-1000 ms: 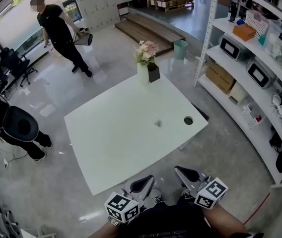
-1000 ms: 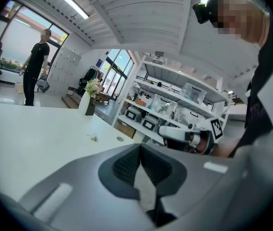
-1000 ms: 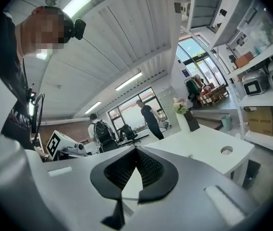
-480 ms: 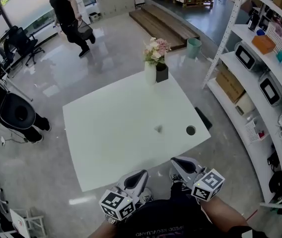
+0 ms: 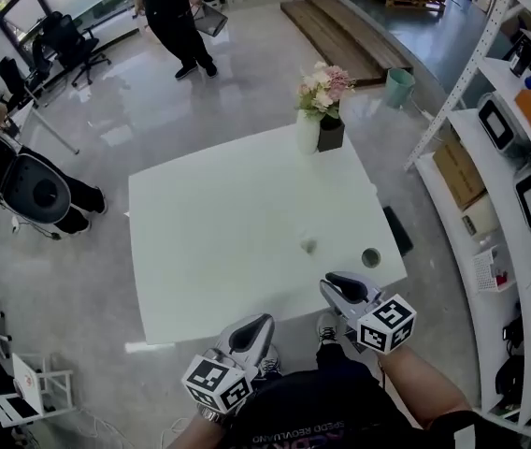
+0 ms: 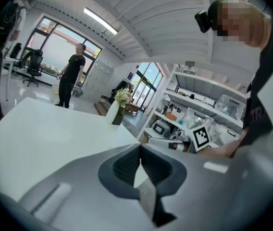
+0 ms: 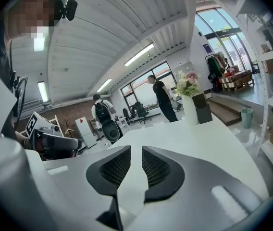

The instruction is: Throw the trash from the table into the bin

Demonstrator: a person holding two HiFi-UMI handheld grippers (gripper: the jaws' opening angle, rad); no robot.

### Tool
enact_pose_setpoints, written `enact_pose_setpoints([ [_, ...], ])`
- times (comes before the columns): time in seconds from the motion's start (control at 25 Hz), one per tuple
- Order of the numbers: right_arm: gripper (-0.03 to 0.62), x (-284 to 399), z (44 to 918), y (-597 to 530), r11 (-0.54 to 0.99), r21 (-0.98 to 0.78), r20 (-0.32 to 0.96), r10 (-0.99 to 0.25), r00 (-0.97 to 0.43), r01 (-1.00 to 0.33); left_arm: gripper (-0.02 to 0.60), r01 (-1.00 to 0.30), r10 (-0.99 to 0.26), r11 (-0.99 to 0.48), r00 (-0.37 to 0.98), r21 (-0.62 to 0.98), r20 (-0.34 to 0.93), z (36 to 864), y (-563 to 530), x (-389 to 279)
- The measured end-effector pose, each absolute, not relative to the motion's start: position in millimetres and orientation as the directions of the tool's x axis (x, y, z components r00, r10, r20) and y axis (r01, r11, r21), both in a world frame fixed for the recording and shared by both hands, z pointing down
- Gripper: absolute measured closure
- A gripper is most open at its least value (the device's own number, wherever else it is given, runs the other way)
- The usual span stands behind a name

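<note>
Leftmost, the grey left gripper is hanging at the near edge of the white table, jaws meeting on nothing. A small pale crumpled scrap of trash is lying there beside a round hole. The grey right gripper is hovering empty, jaws just opening slightly.

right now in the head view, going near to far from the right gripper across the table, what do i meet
right gripper, jaws just been opening with nothing between them → small piece of trash → white vase of flowers → person walking on the floor beyond
</note>
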State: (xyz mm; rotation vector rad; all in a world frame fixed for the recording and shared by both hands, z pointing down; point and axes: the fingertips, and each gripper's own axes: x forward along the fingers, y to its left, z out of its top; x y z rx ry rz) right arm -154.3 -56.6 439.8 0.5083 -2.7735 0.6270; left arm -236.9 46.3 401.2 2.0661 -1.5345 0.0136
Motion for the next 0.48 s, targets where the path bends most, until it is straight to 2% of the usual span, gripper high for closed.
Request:
enact_pose_setpoints([
  [0.48,0.442,-193,531,-127,0.939,-0.104,0.567,-0.214,-0.795,-0.327,0.574,-0.903,-0.913,-0.024,0.195,0.429,0.358,408,56,-259],
])
